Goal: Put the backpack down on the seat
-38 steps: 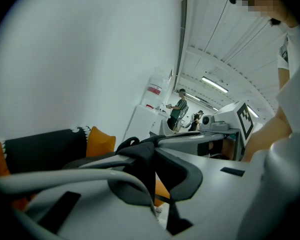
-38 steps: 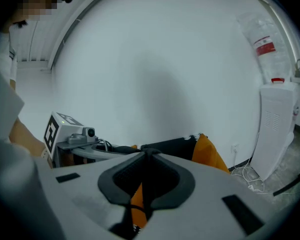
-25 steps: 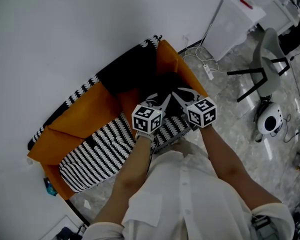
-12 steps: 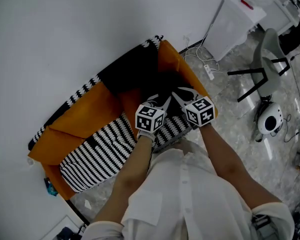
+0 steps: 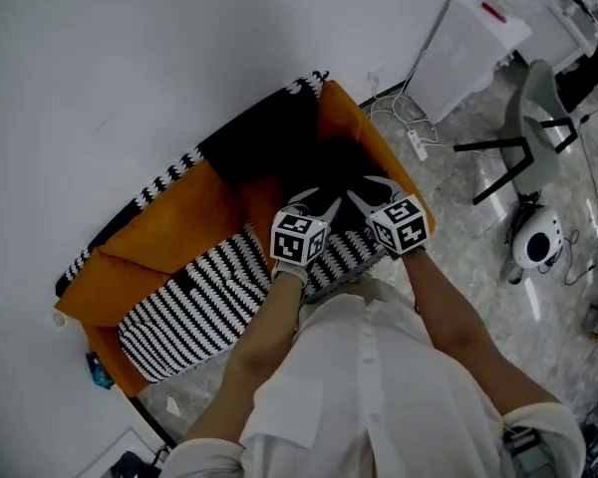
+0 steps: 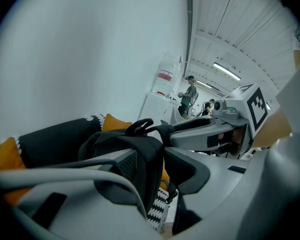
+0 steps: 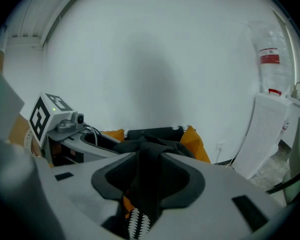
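Releasing: I am letting go with both tools. The jaws of my left tool [image 6: 157, 171] and my right tool [image 7: 147, 180] have just been opening. Each pair is now standing apart, with a black strap [image 7: 145, 166] hanging loose between the pads and not clamped.
Backpack: the backpack [image 5: 341, 170] is sitting on the striped seat [image 5: 204, 302], at the right end of the orange sofa [image 5: 169, 217] and close beside the armrest [image 5: 364, 132].
Reason: I am judging that the seat is carrying its weight, so the straps are needing no grip.
Pointing: its handle loop [image 6: 140, 127] is facing upward. Its long axis is running near upright and seems to be leaning back toward the black cushion [image 5: 257, 135].
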A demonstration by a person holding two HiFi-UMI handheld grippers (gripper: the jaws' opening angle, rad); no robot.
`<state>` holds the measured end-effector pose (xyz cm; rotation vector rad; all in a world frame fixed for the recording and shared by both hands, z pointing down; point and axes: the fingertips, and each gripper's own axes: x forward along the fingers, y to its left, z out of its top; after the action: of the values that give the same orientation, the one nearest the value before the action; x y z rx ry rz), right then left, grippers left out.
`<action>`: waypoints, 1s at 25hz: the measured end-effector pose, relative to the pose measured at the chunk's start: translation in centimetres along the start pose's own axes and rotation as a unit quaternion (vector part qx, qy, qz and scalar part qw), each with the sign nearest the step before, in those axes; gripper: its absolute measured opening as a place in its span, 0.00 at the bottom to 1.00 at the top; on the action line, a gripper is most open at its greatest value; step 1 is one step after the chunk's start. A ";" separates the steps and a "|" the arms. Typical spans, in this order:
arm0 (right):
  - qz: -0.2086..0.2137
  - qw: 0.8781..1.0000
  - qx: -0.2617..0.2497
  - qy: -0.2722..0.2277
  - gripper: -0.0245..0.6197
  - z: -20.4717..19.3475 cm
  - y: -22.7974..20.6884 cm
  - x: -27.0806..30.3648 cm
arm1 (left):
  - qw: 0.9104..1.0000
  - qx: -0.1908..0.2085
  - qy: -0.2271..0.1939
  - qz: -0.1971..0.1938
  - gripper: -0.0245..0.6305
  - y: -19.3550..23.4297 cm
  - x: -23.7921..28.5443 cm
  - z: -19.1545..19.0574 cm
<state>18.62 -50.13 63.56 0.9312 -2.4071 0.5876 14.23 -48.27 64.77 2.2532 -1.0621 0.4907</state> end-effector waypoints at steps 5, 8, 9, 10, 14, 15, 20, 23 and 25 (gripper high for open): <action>-0.014 1.000 -0.018 0.019 0.37 -0.6 0.1 -0.3 | 1.000 0.005 -0.003 0.021 0.35 0.6 -0.8 0.1; -0.032 0.998 -0.038 0.023 0.38 -0.4 -0.2 -0.6 | 0.999 0.012 -0.005 0.029 0.37 0.9 -1.4 0.4; -0.036 0.998 -0.042 0.022 0.38 -0.3 -0.3 -0.8 | 0.999 0.014 -0.007 0.030 0.37 0.9 -1.6 0.4; -0.037 0.998 -0.045 0.019 0.38 -0.1 -0.3 -0.9 | 0.999 0.015 -0.009 0.030 0.37 0.9 -1.8 0.5; -0.032 0.998 -0.045 0.002 0.38 1.0 0.0 -1.8 | 0.999 0.015 -0.030 0.031 0.37 0.6 -2.9 1.3; -0.030 0.999 -0.044 -0.004 0.38 1.2 0.1 -2.0 | 0.999 0.014 -0.037 0.030 0.37 0.5 -3.2 1.6; -0.022 0.999 -0.035 -0.034 0.37 2.6 1.0 -3.4 | 0.997 0.018 -0.068 0.024 0.37 -0.2 -5.3 3.2; -0.015 0.998 -0.038 -0.055 0.37 3.7 1.8 -4.6 | 0.995 0.025 -0.090 0.023 0.36 -0.5 -7.0 4.2; -0.013 0.997 -0.041 -0.068 0.36 4.4 2.3 -5.3 | 0.994 0.031 -0.106 0.027 0.34 -0.6 -8.4 4.8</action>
<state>19.22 -48.33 56.56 0.9940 -2.5155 0.4246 9.89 -46.35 56.34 2.3759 -1.2313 0.3147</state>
